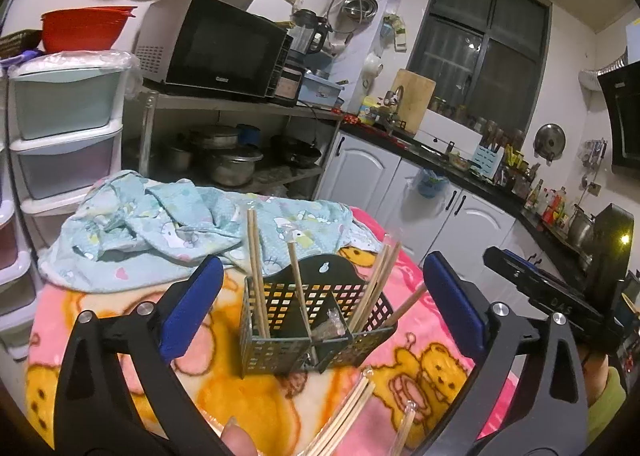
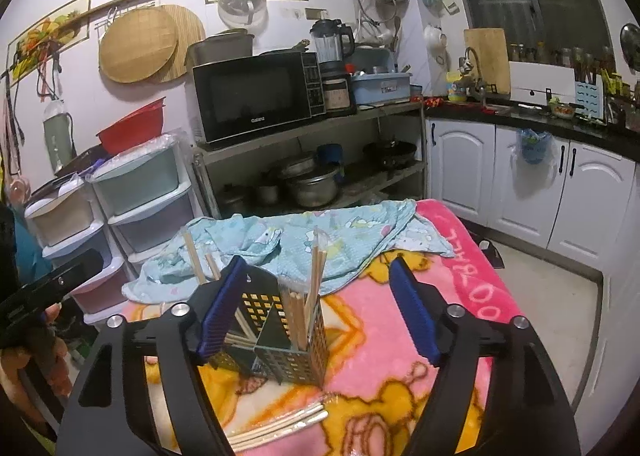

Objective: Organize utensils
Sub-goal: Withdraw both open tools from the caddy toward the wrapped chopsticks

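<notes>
A dark perforated utensil holder with several compartments stands on the pink cartoon blanket. Wooden chopsticks lean upright in its compartments. More chopsticks lie loose on the blanket, nearer the cameras. My left gripper is open, its blue pads well apart on either side of the holder, touching nothing. My right gripper is open too, straddling the holder without pressing on it. In the left wrist view the right gripper shows at the right.
A crumpled light-blue cloth lies on the far side of the blanket. Beyond are plastic drawers, a metal rack with a microwave and pots, and white cabinets. A person's fingertip shows at the bottom edge.
</notes>
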